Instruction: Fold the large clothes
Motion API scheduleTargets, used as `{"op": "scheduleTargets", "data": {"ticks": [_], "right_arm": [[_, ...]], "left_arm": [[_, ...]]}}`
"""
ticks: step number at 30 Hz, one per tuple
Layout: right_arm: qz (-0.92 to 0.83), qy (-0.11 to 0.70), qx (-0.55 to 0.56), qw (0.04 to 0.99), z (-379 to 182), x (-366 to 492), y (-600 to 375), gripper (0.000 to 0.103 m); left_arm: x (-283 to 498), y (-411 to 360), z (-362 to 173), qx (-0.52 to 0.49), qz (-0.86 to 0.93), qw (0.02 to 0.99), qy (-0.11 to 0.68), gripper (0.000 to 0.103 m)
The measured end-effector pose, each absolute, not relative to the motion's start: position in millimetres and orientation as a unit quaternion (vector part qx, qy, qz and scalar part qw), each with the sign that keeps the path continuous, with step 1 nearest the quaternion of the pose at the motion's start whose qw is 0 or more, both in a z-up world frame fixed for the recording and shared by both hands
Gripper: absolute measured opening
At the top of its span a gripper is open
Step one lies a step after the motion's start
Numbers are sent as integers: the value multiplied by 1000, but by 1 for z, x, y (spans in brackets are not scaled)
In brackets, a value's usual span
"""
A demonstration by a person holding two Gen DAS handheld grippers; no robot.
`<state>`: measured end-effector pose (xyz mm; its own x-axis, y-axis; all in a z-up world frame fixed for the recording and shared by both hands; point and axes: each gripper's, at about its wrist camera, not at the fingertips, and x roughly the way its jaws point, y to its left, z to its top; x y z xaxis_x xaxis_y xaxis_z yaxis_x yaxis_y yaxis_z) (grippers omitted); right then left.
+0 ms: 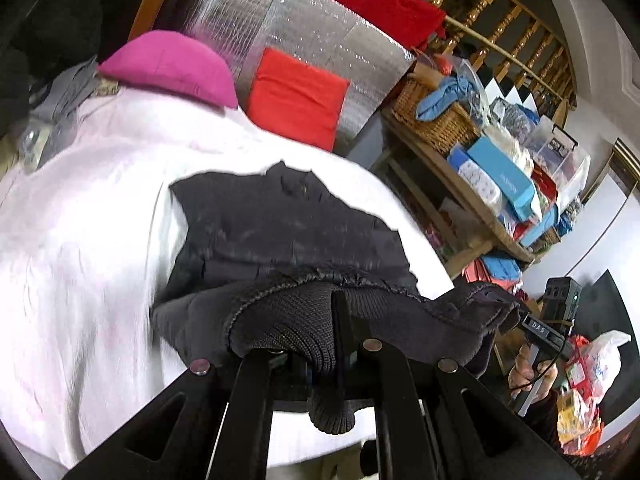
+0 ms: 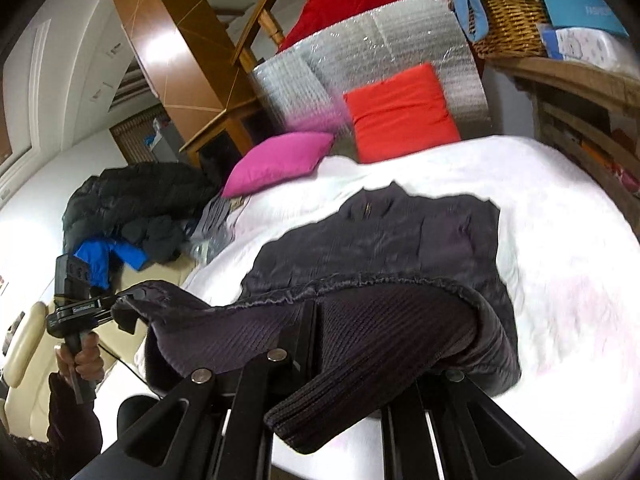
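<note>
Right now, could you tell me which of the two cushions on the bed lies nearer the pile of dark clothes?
The pink cushion: it lies beside the pile of dark clothes, while the red cushion stands farther away, against the silver panel.

Left gripper [image 1: 336,312]: black linkage bars showing round silver rivets
Right gripper [image 2: 312,316]: matching black — white lettering on body, thin black cable trailing
Sleeve [image 2: 74,424]: dark fabric covering the wrist

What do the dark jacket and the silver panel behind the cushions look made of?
Jacket: body looks like a smooth, slightly shiny synthetic shell, judging by its sheen; the hem is ribbed knit, with visible ridges. Panel: probably reflective foil bubble sheet, going by its glittering grid texture, though blur leaves that open.
</note>
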<state>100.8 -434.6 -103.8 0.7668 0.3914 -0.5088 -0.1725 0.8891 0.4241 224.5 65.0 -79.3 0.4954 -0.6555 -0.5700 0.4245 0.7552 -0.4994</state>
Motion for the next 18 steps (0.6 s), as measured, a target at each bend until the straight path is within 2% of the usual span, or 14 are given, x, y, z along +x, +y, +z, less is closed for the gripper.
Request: {"op": "scheduleTargets", "data": {"ticks": [18], "right_arm": [[126,265,175,940,-74,212,-449,10]], "left_arm": [[330,36,-50,-140,-287,867,382,9]]}}
